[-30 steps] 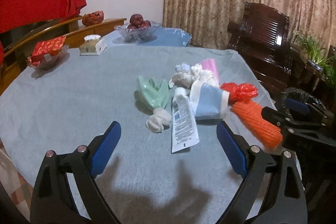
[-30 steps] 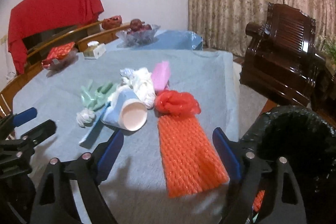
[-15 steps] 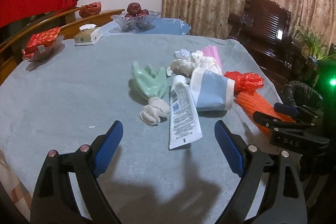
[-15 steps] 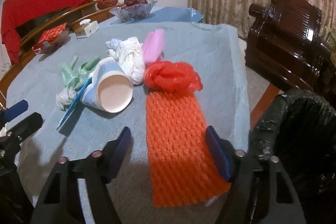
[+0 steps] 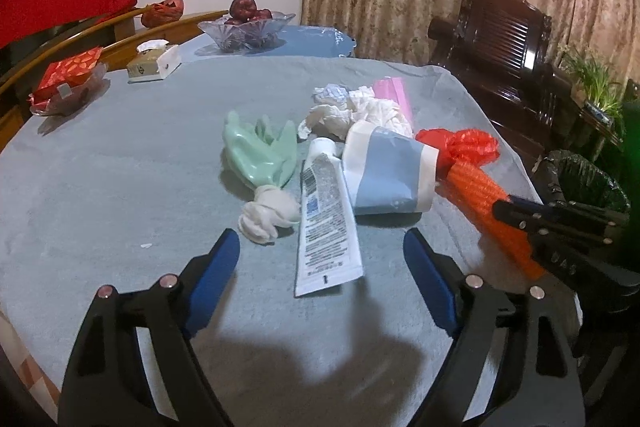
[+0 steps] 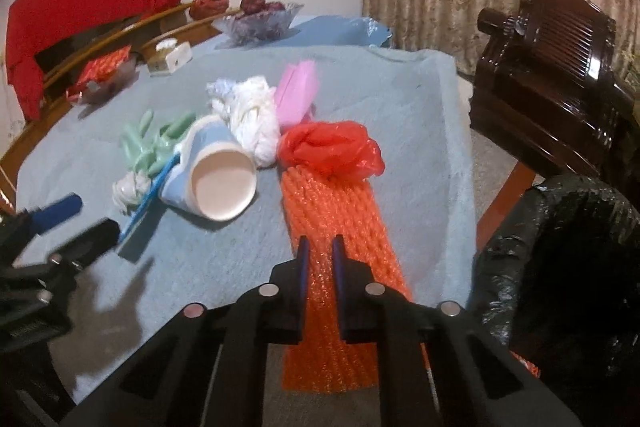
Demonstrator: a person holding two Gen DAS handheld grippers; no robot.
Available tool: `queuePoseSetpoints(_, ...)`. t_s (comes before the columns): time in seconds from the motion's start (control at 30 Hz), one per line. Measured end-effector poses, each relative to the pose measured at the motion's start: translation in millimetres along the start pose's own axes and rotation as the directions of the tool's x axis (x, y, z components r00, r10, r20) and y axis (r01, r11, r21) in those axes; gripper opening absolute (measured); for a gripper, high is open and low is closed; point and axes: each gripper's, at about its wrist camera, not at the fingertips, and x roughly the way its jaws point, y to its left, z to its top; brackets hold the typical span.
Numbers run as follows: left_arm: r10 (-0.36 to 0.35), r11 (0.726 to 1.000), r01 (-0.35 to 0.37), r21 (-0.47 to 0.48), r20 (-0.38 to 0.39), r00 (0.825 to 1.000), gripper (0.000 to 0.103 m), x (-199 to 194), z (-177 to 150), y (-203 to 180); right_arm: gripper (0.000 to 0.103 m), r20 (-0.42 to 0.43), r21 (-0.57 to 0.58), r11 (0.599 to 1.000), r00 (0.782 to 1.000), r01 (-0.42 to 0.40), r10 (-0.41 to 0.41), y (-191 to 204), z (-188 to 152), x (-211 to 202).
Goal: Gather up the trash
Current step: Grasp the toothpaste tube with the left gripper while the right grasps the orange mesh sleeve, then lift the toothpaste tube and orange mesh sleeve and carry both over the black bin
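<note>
Now | right jaws nearly closed, pinching orange foam net [image 6: 340, 219] | left jaws wide, empty

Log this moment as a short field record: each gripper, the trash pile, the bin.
left gripper: open, over the toothpaste tube
right gripper: jaws nearly shut on the orange foam net
other trash: paper cup, red bag, green glove, white tissue
bin: black liner, beside the table's right edge
</note>
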Motion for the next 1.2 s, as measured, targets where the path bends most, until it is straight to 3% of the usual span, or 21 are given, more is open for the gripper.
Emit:
queuePoseSetpoints(0.23, 0.038, 0.999, -0.039, -0.011, -0.047, 0.998, 0.061, 19, 0, -4, 0.011, 0.026, 0.011, 1.000, 1.000, -0.009, 0.008, -3, 5, -10)
queuePoseSetpoints(0.4, 0.022, 0.999, -0.026, -0.034, -0.093, 0.995, 0.027, 30, -2, 2, 0.011, 0.021, 0.016, 1.000, 1.000, -0.019, 0.019, -1, 2, -13)
queuePoseSetpoints(0.6, 0.016, 1.000, -0.016, -0.004, -0.065, 0.998, 0.012, 25, 1, -3, 0.011, 0.020, 0.004, 0.999, 0.999, -0.041, 0.041, 6, -2, -21)
queuePoseSetpoints(0.87, -0.021, 0.998, 0.017, -0.066, -0.061, 0.998, 0.006, 12, -1, 3, 0.011, 0.012, 0.000, 0.999, 0.999, -0.047, 0.047, 9, -8, -23)
queuePoseSetpoints(1.07, -0.014, 0.996, 0.006, -0.088, -0.091, 0.996, 0.024, 30, 3, 6, 0.011, 0.002, 0.005, 0.999, 0.999, -0.045, 0.045, 6, -10, -21)
queuePoseSetpoints(1.2, -0.019, 0.996, 0.009, -0.090, -0.101, 0.995, 0.024, 39, 7, 5, 0.012, -0.001, 0.011, 0.999, 0.999, -0.044, 0.044, 3, -8, -19)
